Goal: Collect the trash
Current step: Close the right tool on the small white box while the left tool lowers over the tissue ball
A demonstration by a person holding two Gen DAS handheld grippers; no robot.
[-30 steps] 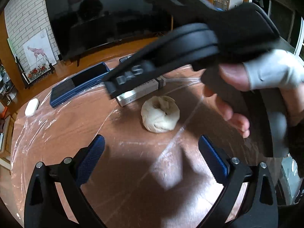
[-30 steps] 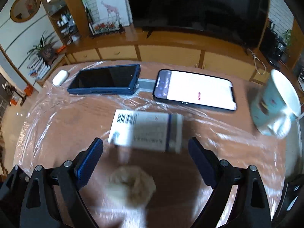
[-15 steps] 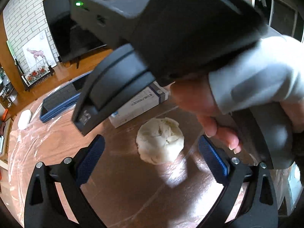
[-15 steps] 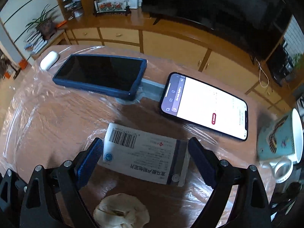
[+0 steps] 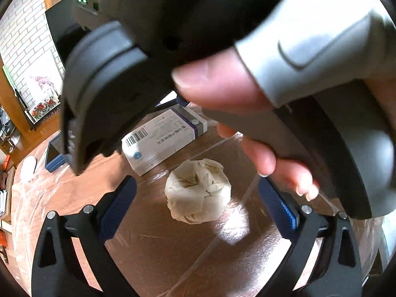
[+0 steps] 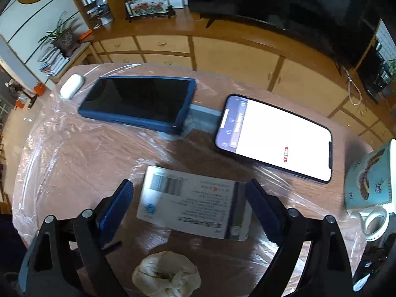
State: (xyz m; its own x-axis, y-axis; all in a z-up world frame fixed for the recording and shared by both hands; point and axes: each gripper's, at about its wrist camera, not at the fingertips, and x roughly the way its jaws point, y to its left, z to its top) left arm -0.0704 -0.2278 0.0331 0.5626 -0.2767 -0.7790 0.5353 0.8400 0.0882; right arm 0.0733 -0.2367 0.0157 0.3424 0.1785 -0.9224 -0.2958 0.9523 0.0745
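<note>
A crumpled white tissue ball (image 5: 199, 193) lies on the plastic-covered brown table, between the open fingers of my left gripper (image 5: 198, 198). It also shows low in the right wrist view (image 6: 166, 275). A white medicine box (image 6: 191, 203) with a barcode lies between the open fingers of my right gripper (image 6: 189, 204), which hovers over it; the box also shows in the left wrist view (image 5: 163, 139). The right gripper's body and the hand holding it fill the top of the left wrist view.
A blue-cased tablet (image 6: 138, 102), a lit phone (image 6: 274, 137) and a white earbud case (image 6: 71, 89) lie at the table's far side. A teal mug (image 6: 370, 185) stands at the right edge. A wooden TV cabinet (image 6: 222, 54) stands beyond.
My right gripper has moved forward and down, so the medicine box now sits between its fingers. My left gripper has closed in on the tissue ball.
</note>
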